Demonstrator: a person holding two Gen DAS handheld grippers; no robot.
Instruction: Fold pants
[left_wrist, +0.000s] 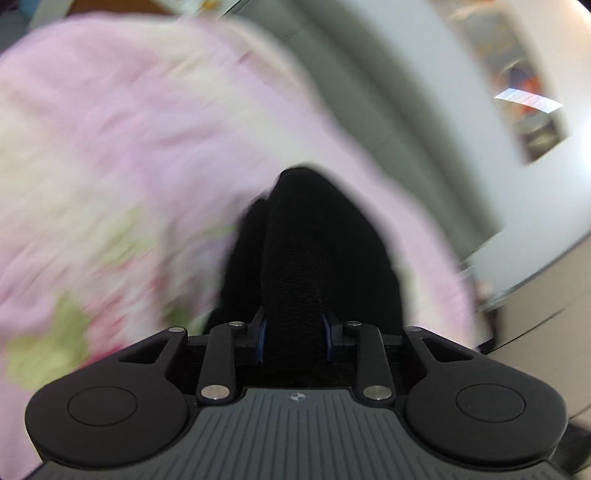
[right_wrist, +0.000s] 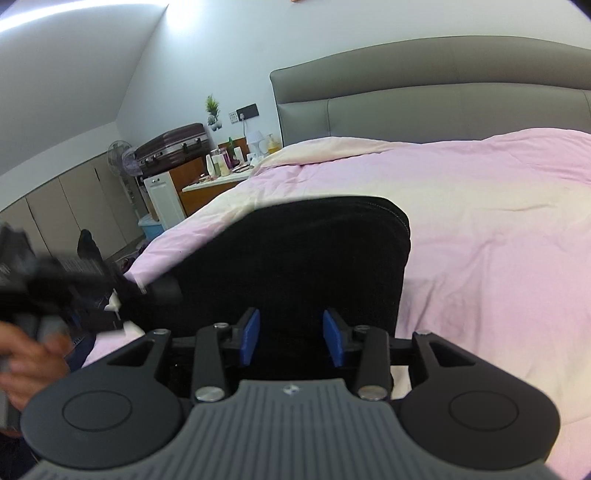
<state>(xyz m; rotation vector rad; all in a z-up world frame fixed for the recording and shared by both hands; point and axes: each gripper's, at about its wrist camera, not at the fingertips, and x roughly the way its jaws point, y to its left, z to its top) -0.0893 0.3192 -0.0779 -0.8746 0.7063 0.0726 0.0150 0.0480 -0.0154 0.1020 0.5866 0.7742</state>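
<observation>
The black pants rise as a bunched ridge straight out of my left gripper, whose blue pads are pressed onto the cloth from both sides. In the right wrist view the pants stand as a broad dark slab above the pink bedcover. My right gripper is shut on their near edge, with cloth filling the gap between the pads. At the left of that view the left gripper is blurred, held by a hand, and grips the slab's left end.
A grey padded headboard backs the bed. Beyond its left side are a cluttered bedside table, a dark suitcase, a fan and beige cupboards. The left wrist view is blurred around the bedcover.
</observation>
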